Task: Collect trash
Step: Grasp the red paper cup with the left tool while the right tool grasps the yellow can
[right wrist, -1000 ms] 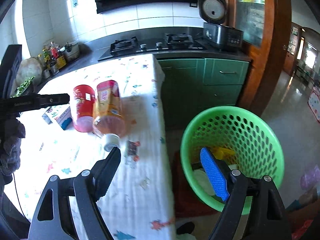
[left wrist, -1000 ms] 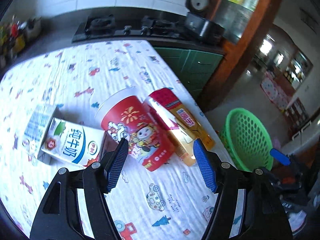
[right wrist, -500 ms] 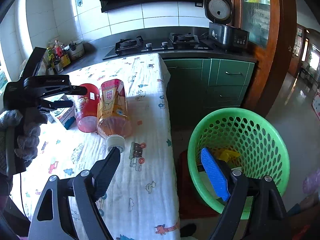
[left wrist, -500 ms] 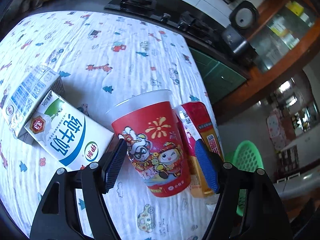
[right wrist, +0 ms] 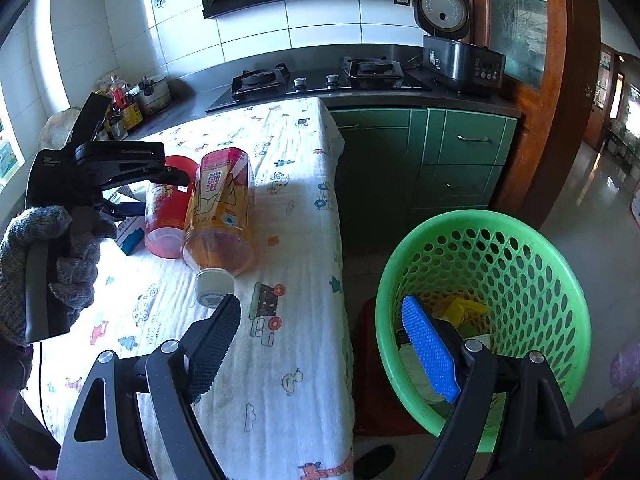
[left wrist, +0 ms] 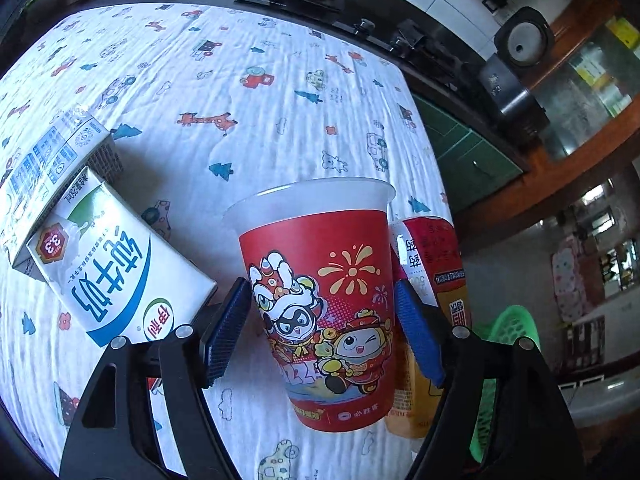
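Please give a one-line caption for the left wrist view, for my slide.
Left tool, jaws opening, straddles a red cartoon cup lying between a milk carton and an orange bottle.

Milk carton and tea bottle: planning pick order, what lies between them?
The red cup, on its side between the milk carton and tea bottle, in the left wrist view.

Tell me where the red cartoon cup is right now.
The red cup lies on its side on the tablecloth, between the left gripper's opening jaws, flanked by the milk carton and the orange bottle.
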`<state>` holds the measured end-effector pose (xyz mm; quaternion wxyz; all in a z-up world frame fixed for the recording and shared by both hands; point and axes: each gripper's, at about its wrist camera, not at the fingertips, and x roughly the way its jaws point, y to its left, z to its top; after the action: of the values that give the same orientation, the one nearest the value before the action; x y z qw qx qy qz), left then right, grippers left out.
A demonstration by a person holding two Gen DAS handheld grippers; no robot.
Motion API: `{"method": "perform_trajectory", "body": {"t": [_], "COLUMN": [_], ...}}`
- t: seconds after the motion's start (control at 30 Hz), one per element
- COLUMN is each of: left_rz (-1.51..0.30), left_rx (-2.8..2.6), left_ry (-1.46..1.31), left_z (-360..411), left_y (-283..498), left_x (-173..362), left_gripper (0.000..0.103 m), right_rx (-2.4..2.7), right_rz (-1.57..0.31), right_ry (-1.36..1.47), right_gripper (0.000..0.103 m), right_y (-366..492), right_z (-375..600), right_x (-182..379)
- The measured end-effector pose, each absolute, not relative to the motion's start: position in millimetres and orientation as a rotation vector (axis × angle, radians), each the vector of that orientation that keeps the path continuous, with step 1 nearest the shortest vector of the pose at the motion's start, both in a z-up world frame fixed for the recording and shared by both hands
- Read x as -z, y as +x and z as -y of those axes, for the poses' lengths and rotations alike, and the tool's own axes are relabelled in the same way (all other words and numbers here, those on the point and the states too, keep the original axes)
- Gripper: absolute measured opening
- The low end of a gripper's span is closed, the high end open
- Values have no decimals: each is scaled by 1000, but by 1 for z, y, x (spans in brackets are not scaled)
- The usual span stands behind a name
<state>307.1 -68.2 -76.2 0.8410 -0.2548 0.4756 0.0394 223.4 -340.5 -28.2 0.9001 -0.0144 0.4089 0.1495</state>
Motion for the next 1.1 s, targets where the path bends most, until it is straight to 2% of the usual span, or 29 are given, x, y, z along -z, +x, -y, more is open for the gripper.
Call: {"method": "perform_trajectory", "body": {"t": [0.53,0.97,1.1], "left_rz": [-1010,-931,-901], "left_rx": [30,121,116], "left_ry": [-454,-412,-405], "left_z": [71,46,29], "left_y": [316,280,270], "left_x": [73,20,6], "left_gripper": [70,69,69], "right_rx": [-393,-505,-529], "right_rz": [-903,-939,-972], "right_ry": [9,31,9], "right_gripper": [80,80,83], "right_y": [270,316,336], "right_z": [317,271,250], "right_x": [32,28,35]}}
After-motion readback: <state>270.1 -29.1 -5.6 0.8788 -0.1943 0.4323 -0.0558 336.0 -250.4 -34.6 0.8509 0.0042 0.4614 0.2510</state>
